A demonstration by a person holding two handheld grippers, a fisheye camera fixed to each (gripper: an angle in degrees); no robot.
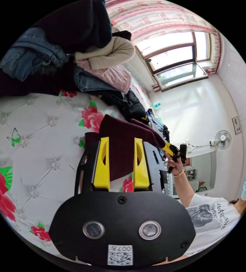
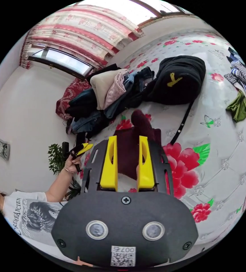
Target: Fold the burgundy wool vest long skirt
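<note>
Burgundy skirt held up between both hand-held grippers, over the bed

Nearest, the left hand-held gripper (image 1: 121,165) has its yellow jaws set apart with the burgundy skirt (image 1: 123,141) running between them; whether they actually pinch the cloth I cannot tell; same story in the right gripper view, where the right hand-held gripper (image 2: 127,164) straddles the skirt (image 2: 134,147), jaws apart, grip unclear; the cloth stretches away from each gripper toward the other, so its long axis looks to run hand to hand, neither clearly nearer; just beyond, the floral quilted bed (image 1: 40,147) lies beneath; farther off, the heap of clothes (image 1: 71,59) waits; farthest, the window (image 1: 176,59).
</note>
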